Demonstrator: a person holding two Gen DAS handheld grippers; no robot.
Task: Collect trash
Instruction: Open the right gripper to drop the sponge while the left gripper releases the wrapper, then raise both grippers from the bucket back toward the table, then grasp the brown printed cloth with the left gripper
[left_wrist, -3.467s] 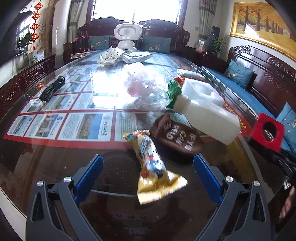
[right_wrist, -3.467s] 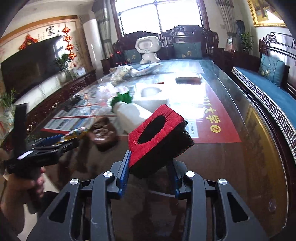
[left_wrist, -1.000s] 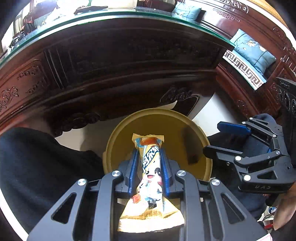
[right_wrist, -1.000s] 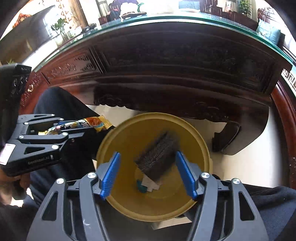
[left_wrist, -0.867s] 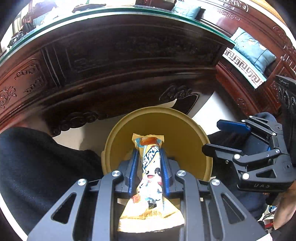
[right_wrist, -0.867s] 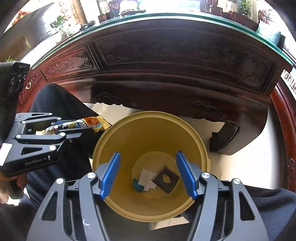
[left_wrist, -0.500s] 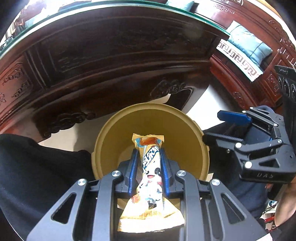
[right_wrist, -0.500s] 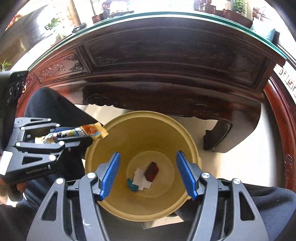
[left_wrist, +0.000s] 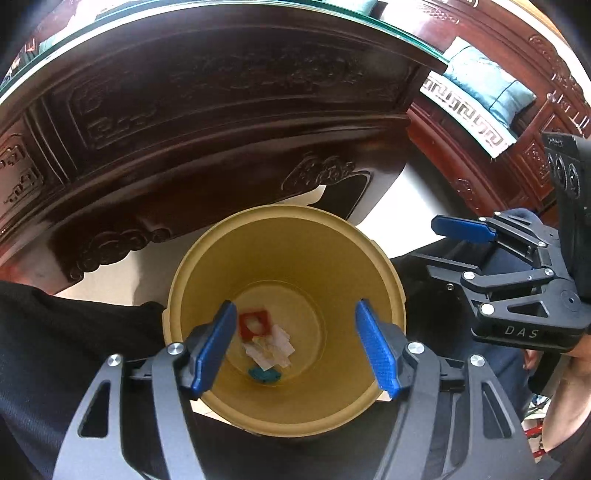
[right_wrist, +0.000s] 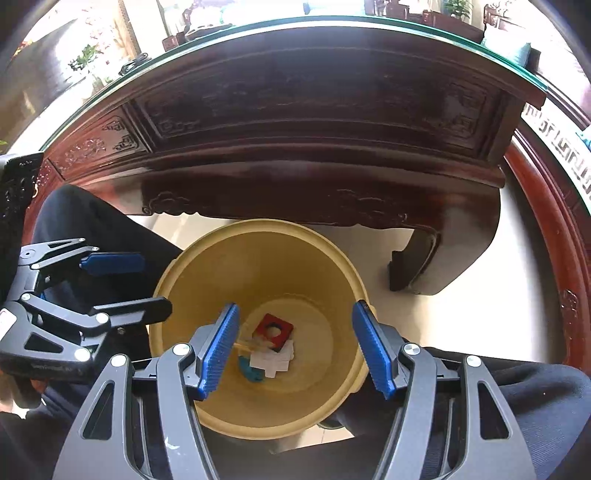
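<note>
A yellow trash bucket stands on the floor below both grippers; it also shows in the right wrist view. At its bottom lie a red square piece, white paper scraps and a teal bit. The right wrist view shows the red piece, the scraps and part of a snack wrapper. My left gripper is open and empty over the bucket. My right gripper is open and empty over it too.
A carved dark wooden table with a glass top rises just behind the bucket, with a table leg at its right. The person's dark-clothed legs flank the bucket. A wooden sofa with a blue cushion is at far right.
My left gripper has opened and the snack wrapper has dropped into the bucket. The red piece let go by my right gripper has settled at the bottom.
</note>
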